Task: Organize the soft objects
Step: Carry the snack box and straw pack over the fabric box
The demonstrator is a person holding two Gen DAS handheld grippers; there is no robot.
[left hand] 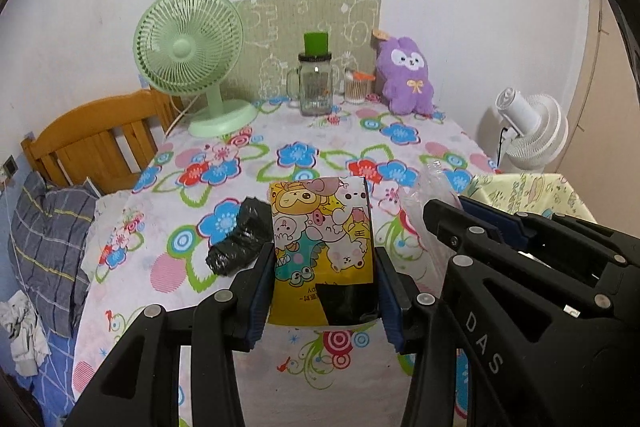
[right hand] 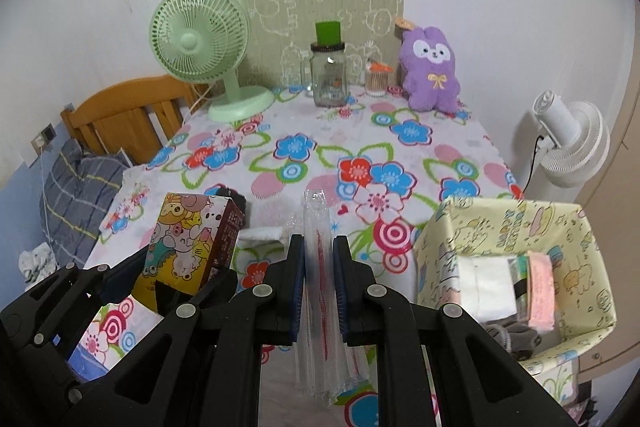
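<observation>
Above the flowered tablecloth [left hand: 304, 155], the left gripper [left hand: 325, 263] pinches a cartoon-printed pack [left hand: 322, 239], long axis pointing away toward the green fan [left hand: 188, 47]. Beside it, the right gripper [right hand: 317, 259] clamps a clear plastic packet [right hand: 318, 267] edge-on. "DAS" marks one arm.

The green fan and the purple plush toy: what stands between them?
In both views, a glass jar with a green cap, then a small cup of sticks, stand between the green fan and the purple plush toy.
</observation>
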